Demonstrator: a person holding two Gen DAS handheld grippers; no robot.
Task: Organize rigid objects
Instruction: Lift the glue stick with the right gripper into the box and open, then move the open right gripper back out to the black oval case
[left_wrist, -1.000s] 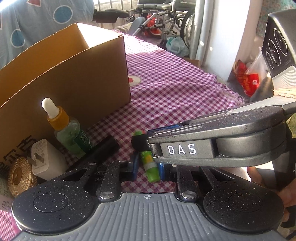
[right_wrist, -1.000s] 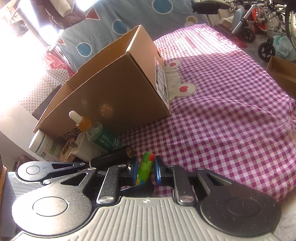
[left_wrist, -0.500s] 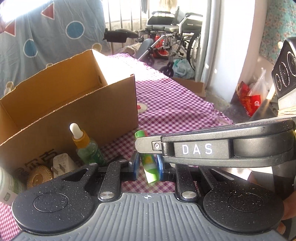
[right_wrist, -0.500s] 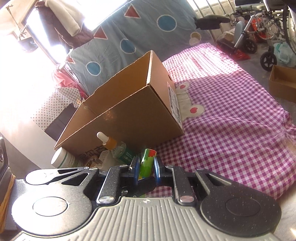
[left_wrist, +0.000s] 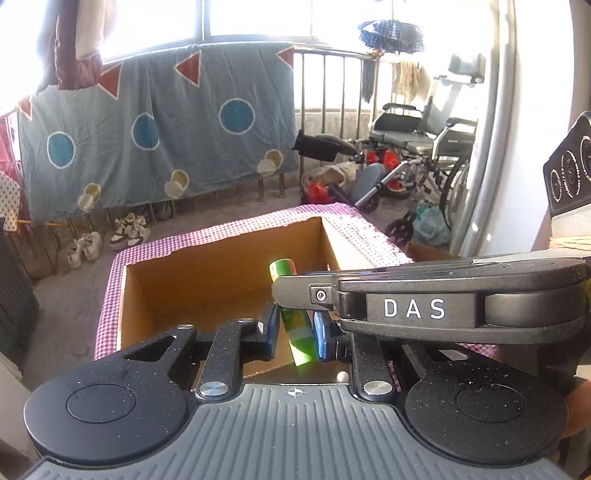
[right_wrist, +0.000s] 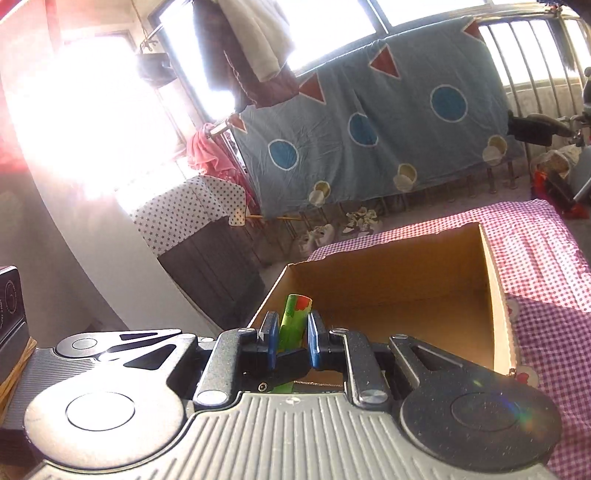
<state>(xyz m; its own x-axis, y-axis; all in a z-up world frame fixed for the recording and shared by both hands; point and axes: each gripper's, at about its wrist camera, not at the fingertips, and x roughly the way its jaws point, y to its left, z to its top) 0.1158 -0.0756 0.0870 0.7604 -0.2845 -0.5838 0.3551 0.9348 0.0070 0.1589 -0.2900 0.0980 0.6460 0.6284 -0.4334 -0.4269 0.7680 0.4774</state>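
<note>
The green tube (right_wrist: 293, 322) is clamped between both tools, right tool (right_wrist: 290, 338) and left tool (left_wrist: 293, 332). It points toward 12 o'clock, seemingly above the open cardboard box (right_wrist: 495, 295).

Sunlit windows (right_wrist: 332, 26), hanging blue sheet (left_wrist: 155, 125), wheelchair (left_wrist: 424, 147), concrete floor (left_wrist: 66, 306).
</note>
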